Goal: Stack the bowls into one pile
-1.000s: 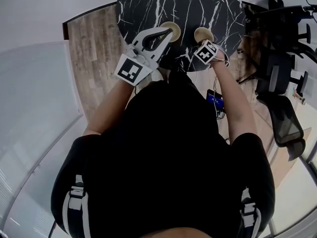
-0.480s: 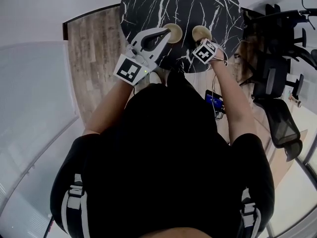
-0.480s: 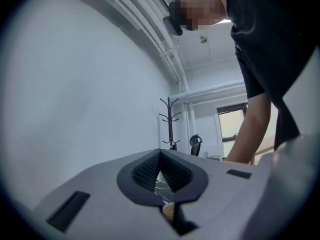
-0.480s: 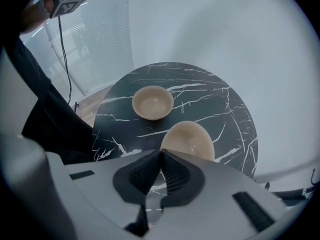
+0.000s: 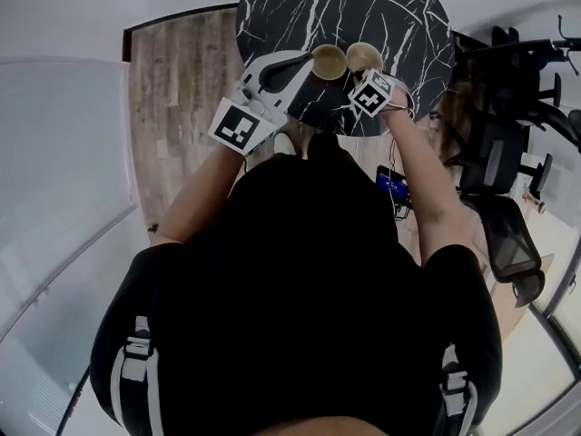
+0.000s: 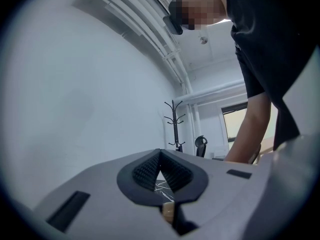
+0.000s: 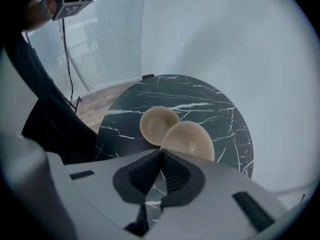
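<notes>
Two beige bowls are over a round black marble table. One bowl rests on the tabletop. The other bowl hangs tilted just above it and overlaps its right rim. My right gripper points steeply down and is shut on this raised bowl's near rim. My left gripper points level at the resting bowl's left side, higher than the tabletop. Its jaws are shut with nothing between the pads. A sliver of beige shows through the gap behind its jaws.
Black office chairs stand to the right of the table, over wooden floor. A coat rack stands by the far white wall. A small device with a blue screen and cables hangs under my right forearm.
The right gripper has carried its bowl up and to the left, until it overlaps the resting bowl. The left gripper has drawn back a little to the left.
</notes>
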